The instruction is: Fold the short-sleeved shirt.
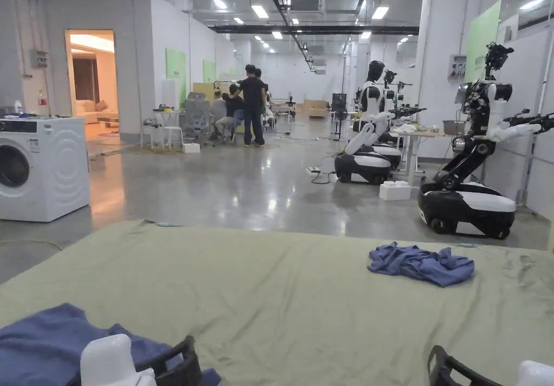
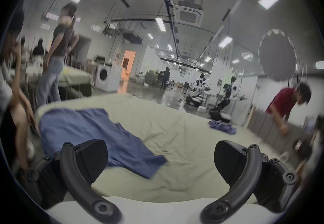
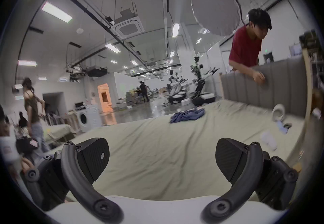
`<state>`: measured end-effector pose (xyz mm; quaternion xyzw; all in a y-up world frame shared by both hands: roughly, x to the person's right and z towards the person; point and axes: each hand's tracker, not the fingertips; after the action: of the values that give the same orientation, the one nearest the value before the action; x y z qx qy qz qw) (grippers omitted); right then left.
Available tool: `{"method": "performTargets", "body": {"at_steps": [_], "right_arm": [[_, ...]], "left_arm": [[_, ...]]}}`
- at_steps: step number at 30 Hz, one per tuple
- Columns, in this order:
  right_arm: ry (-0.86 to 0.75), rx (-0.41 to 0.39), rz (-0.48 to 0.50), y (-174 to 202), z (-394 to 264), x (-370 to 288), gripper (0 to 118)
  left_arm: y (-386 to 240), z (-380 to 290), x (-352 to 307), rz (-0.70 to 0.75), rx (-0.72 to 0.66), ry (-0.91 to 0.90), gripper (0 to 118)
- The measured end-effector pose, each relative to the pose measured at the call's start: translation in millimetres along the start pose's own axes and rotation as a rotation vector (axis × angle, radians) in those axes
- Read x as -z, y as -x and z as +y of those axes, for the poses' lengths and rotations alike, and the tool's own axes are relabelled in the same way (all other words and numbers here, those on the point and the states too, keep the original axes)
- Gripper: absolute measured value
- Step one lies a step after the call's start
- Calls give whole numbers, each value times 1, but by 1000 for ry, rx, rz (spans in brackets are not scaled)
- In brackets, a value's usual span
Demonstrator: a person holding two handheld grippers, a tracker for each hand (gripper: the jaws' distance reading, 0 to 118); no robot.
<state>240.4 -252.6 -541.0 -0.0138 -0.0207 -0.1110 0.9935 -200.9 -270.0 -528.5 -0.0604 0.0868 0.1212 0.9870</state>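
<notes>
- Left claw (image 2: 160, 161): jaws wide apart, nothing between them, no contact w/ cloth.
- Its left jaw sits over the near edge of a blue shirt (image 2: 91, 138); shirt lies spread flat, ahead & left of the claw, on the green-sheeted bed (image 2: 175, 131). Right jaw over bare sheet.
- In head view, left claw (image 1: 162, 365) is at the bottom edge, shirt (image 1: 43, 344) just beside it to the left.
- Right claw (image 3: 162, 159): jaws wide apart too, empty, over bare sheet; no cloth near it.
- In head view, right claw (image 1: 465, 371) is at bottom right, only partly in frame.
- 2nd blue garment (image 1: 421, 264), crumpled, far ahead of both claws, toward right claw's side, near bed's far edge.
- Open sheet btwn the claws and ahead of them up to the crumpled garment.
- Grey padded headboard (image 3: 263, 91) runs along the bed right of right claw; person in red top (image 3: 245, 48) leans over it.
- Small white items (image 3: 277, 113) on sheet by headboard, ahead-right of right claw; can't tell what they are.
</notes>
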Motion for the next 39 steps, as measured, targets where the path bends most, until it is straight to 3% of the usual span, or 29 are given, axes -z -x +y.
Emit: {"method": "performTargets", "body": {"at_steps": [2,5,6,13,39], "right_arm": [[-53,-163,18,11,-4,-6,118],[-35,-238,77,19,-5,-10,118],[-25,-241,73,41,-1,-21,118],[-7,-286,83,59,-2,-27,118],[4,-257,63,50,8,-21,118]], "left_arm": [[-3,-6,-4,29,201,-54,118],[-17,-12,-8,-51,231,-78,118],[-20,-10,-11,-74,208,-75,118],[-33,-2,-16,-52,234,-110,118],[-42,2,-18,-50,241,-136,118]]}}
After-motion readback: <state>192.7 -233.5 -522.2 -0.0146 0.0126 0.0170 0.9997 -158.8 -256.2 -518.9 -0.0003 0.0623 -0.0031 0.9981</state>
